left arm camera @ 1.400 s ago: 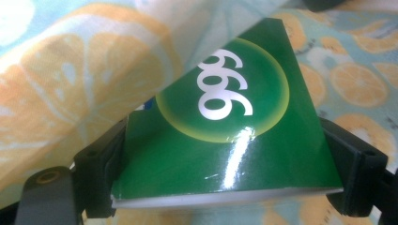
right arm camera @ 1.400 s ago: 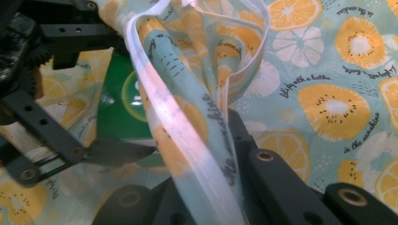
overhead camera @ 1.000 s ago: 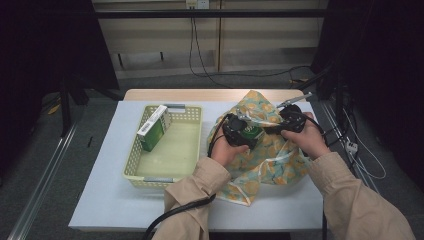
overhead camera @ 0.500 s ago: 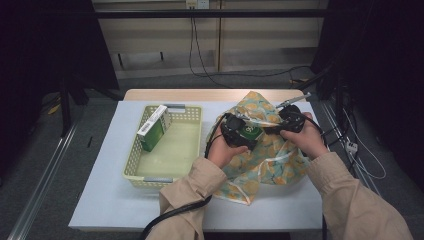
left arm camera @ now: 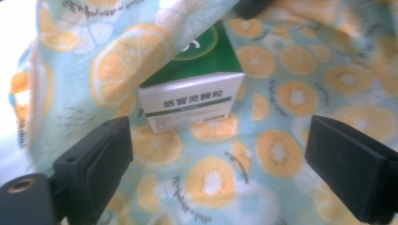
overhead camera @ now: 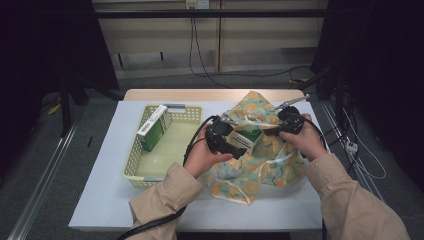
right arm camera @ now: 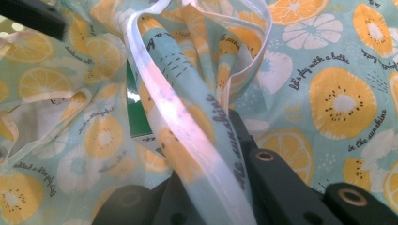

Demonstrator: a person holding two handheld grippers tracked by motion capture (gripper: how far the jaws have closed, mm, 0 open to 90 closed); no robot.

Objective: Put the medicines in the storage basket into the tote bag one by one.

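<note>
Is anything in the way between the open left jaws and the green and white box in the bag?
Nothing visible: the box lies exposed ahead of the left gripper, inside the fruit-print bag.

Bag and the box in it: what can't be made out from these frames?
- Green-and-white box: its far end is under the bag's fabric in the left gripper view; its small print is blurred.
- Right gripper: in its own view the jaw tips are hidden by the pinched bag hem.
- Second box in the basket: its label is too small in the high view.
</note>
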